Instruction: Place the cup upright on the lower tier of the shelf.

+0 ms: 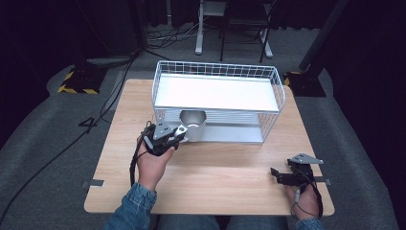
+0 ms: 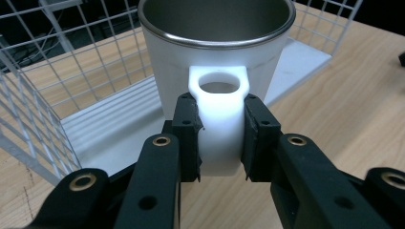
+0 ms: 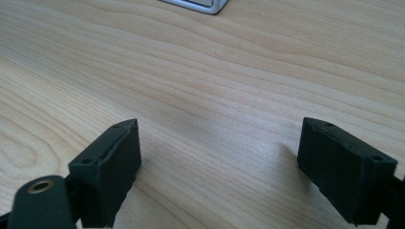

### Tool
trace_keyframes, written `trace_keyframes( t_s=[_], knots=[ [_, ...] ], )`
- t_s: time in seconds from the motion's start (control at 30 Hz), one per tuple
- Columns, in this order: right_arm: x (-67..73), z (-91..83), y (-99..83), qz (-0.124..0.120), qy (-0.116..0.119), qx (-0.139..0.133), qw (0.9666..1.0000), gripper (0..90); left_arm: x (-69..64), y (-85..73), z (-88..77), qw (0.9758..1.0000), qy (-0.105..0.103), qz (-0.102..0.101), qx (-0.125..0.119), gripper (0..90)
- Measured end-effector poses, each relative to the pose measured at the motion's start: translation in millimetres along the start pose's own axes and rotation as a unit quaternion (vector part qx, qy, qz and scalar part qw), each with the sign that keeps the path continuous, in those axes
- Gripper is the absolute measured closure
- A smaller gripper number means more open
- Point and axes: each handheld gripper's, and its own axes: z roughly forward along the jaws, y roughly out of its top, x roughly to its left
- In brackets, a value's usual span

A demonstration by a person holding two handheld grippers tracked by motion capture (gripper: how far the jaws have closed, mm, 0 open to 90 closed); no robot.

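On the wooden table (image 1: 215,167) we see a white wire rack (image 1: 218,98) with a flat white shelf on top, standing toward the far edge. At its front left corner stands a metal mug (image 1: 193,123), its open mouth upward and its body white on the outside with a bare steel rim. We cannot tell from the high view whether the mug rests on the rack's low floor or just in front of it; in the left gripper view the mug (image 2: 217,57) sits at the edge of the rack's pale floor (image 2: 119,124), with wire mesh (image 2: 62,71) behind and to one side.

We note that the left gripper (image 1: 165,139) reaches the mug from the near side. In its own view the left gripper (image 2: 220,138) has both black pads pressed flat against the two sides of the mug's white handle (image 2: 219,119), a flat tab with an oval hole near its top. The grip is narrow and firm, with no gap between pads and handle.

Near the right front corner of the table we find the right gripper (image 1: 287,175), well apart from the rack and mug. Seen from its own camera, the right gripper (image 3: 219,167) has its jaws spread wide, with bare wood grain between them and one corner of the rack's base (image 3: 200,5) at the top edge.
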Motion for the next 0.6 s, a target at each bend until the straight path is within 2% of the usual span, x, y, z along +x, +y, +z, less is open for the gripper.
trace_keyframes(
  t_s=[0.07,0.17,0.23,0.4,0.6],
  knots=[
    [0.0,0.0,0.0,0.000,0.000,0.000,1.0000,14.9,1.3,0.0,1.4,1.0000,0.003,-0.005,-0.001,71.4],
    [0.0,0.0,0.0,0.000,0.000,0.000,1.0000,14.9,5.0,-0.1,7.2,0.9997,0.025,-0.004,-0.005,71.4],
    [0.0,0.0,0.0,0.000,0.000,0.000,1.0000,14.9,5.5,-0.1,9.3,0.9995,0.032,-0.004,-0.007,71.3],
    [0.0,0.0,0.0,0.000,0.000,0.000,1.0000,14.9,7.0,0.0,21.0,0.9980,0.059,-0.015,-0.016,71.3],
    [0.0,0.0,0.0,0.000,0.000,0.000,1.0000,14.9,7.4,1.0,31.4,0.9965,0.078,-0.022,-0.021,71.3]
  ],
)
